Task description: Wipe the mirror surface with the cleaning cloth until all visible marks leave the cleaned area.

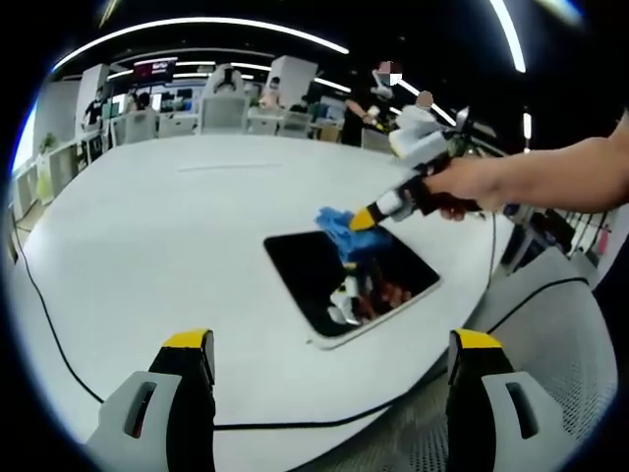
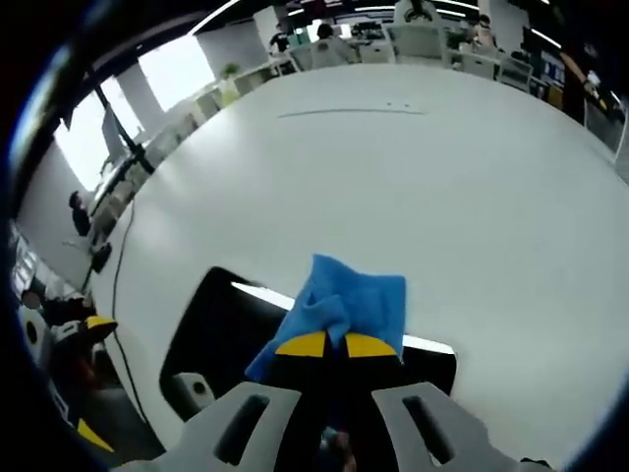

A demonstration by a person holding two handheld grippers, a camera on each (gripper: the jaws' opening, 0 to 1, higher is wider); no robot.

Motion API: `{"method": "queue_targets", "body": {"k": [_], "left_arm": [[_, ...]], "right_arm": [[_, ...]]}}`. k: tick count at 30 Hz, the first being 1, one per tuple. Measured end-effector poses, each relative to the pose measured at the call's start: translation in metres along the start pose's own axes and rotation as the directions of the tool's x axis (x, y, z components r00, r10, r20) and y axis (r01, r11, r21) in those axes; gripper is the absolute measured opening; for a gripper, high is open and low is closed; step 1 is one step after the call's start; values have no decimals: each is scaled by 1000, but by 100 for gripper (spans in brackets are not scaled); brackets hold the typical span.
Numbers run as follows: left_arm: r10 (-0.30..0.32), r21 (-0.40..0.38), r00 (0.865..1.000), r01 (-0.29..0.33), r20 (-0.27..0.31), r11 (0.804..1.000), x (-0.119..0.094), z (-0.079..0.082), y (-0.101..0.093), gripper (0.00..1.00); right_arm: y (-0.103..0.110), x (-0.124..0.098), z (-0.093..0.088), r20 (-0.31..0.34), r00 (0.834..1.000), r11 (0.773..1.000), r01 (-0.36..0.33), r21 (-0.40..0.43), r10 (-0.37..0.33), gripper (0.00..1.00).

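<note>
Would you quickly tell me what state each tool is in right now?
Left tool: open, holding nothing.
Right tool: shut on the blue cleaning cloth, over the dark rectangular mirror.

You are looking at a white table (image 1: 177,226) carrying the flat mirror (image 1: 349,280) and a black cable (image 1: 295,423).

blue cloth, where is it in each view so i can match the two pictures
Left gripper view: the blue cloth sits right of centre, held at the tip of the right gripper, over the far edge of the mirror.
Right gripper view: the blue cloth is at lower centre, pinched in the right gripper.
Shared landmark: the dark mirror on the white table.
</note>
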State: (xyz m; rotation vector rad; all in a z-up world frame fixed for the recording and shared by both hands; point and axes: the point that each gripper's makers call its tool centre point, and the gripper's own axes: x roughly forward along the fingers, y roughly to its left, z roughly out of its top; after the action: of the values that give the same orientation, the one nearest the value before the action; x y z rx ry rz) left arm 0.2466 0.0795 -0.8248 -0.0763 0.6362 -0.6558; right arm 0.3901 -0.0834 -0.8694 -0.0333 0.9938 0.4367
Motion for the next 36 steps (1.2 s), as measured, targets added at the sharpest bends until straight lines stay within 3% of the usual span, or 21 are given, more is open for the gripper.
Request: {"method": "queue_targets", "body": {"k": [5, 7, 19, 22, 36], "left_arm": [[5, 7, 1000, -5, 2, 1000, -1, 1, 0, 99], [21, 37, 999, -22, 39, 999, -2, 8, 2, 99], [2, 22, 1000, -2, 12, 1000, 0, 3, 0, 99], [1, 12, 1000, -1, 0, 1000, 0, 1, 0, 99], [13, 31, 1000, -13, 5, 999, -1, 3, 2, 99]], "right_arm": [[0, -6, -8, 9, 1000, 999, -5, 37, 5, 0], [1, -8, -12, 12, 1000, 999, -6, 43, 6, 0], [14, -22, -36, 13, 1000, 996, -16, 91, 15, 0], [17, -27, -46, -29, 999, 978, -30, 208, 36, 0], [22, -38, -64, -56, 998, 980, -24, 196, 36, 0]]}}
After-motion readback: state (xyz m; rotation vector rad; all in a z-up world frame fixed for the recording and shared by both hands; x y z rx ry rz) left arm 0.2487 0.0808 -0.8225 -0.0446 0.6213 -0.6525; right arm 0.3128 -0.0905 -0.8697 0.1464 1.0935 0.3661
